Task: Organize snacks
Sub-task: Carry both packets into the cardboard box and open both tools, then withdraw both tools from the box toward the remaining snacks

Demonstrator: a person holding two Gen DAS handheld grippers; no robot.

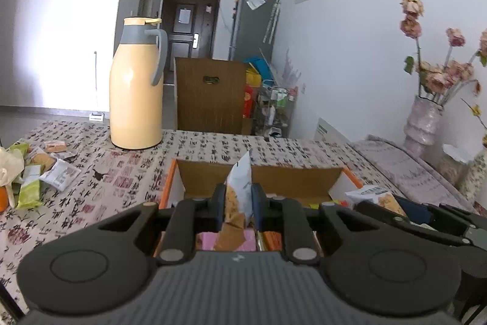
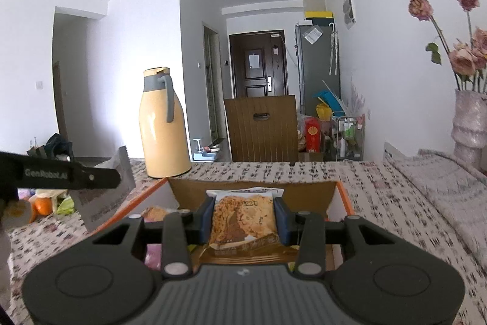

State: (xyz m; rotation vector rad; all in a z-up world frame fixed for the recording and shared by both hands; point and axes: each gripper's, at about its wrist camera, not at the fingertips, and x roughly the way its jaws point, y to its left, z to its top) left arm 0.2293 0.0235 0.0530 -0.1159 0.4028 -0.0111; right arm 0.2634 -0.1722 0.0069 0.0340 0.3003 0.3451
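Jaws of the left gripper (image 1: 238, 203) pinch a pale snack packet (image 1: 240, 188) edge-on; the right gripper (image 2: 245, 220) clamps a biscuit packet (image 2: 243, 221) flat. Both hang above the open cardboard box (image 2: 331, 197). Loose snacks (image 1: 39, 172) lie near the bench's left edge, a yellow thermos (image 1: 135, 87) at its far edge.

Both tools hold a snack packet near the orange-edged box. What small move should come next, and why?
Probably lower the right tool a little into the cardboard box and then open it. Its packet is gripped flat and already sits over the open box, where other snacks lie. The left tool holds its own packet edge-up and could follow.
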